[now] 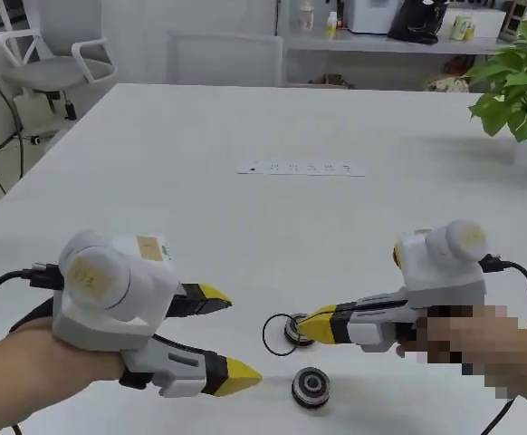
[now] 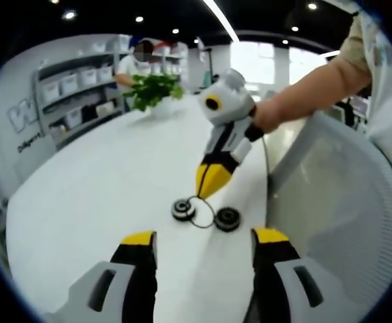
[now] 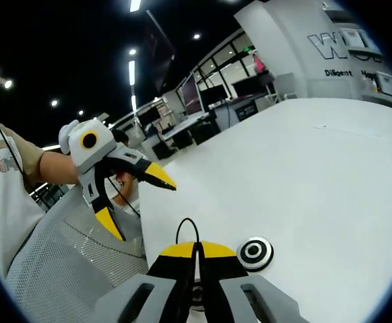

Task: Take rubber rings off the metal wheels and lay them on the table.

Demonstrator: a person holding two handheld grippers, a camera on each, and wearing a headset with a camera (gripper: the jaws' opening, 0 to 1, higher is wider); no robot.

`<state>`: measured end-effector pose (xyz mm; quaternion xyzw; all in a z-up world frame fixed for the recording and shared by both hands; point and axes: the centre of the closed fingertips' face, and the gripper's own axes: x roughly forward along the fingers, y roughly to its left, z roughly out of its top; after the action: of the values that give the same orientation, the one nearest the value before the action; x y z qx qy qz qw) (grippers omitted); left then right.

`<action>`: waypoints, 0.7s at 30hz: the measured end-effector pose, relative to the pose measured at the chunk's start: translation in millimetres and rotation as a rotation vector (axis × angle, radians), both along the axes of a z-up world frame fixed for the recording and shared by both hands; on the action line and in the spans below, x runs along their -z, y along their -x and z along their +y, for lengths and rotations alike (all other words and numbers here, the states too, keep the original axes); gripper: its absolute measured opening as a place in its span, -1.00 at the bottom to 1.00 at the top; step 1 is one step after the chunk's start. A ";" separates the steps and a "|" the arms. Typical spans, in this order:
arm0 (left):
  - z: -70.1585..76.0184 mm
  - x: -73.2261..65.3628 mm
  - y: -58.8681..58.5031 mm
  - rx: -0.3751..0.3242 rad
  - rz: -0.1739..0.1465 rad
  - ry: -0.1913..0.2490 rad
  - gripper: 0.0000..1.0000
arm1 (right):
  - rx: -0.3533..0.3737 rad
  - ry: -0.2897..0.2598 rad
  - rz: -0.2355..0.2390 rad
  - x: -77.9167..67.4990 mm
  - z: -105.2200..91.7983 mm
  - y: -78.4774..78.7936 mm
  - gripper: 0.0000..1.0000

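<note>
The white tabletop point(image 1: 273, 127) stretches away towards a green plant point(image 1: 517, 86) at its far right corner. The left gripper point(image 1: 229, 333) hangs low over the near edge. Its jaws are spread wide with nothing between them, and their yellow tips point across at the other gripper. The right gripper point(image 1: 305, 324) reaches in from the right, angled down at the tabletop, with its jaws pressed together on the rubber ring point(image 1: 264, 336).

Two metal wheels lie flat on the tabletop between the grippers. One wheel point(image 1: 294, 332) sits right at the tips of the right jaws, partly hidden by them. The other wheel point(image 1: 311, 387) is just beside it, nearer the person, and nothing touches it.

The ring is a thin black loop pinched at one edge. It runs out from the closed tips towards the left gripper and lies low against the tabletop. In the right gripper view it arches up just past the yellow tips point(image 3: 186, 219). I can't tell whether it is still caught on the first wheel.
</note>
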<state>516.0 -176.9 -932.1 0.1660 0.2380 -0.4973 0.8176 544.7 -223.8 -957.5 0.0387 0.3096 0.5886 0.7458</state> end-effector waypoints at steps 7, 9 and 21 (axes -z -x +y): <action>8.9 1.2 -0.8 -0.030 0.011 0.010 0.20 | -0.030 0.051 -0.003 13.5 6.9 -0.9 -1.00; 9.9 1.6 -0.2 -0.042 0.025 0.020 0.21 | -0.042 0.065 -0.003 16.7 9.4 -0.4 -1.00; 13.1 4.9 3.6 -0.049 0.027 0.009 0.21 | -0.086 0.145 -0.014 36.6 23.1 4.1 -1.00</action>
<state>512.5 -163.8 -936.9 0.1497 0.2505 -0.4805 0.8270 540.6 -200.7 -994.2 -0.0329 0.3477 0.5963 0.7228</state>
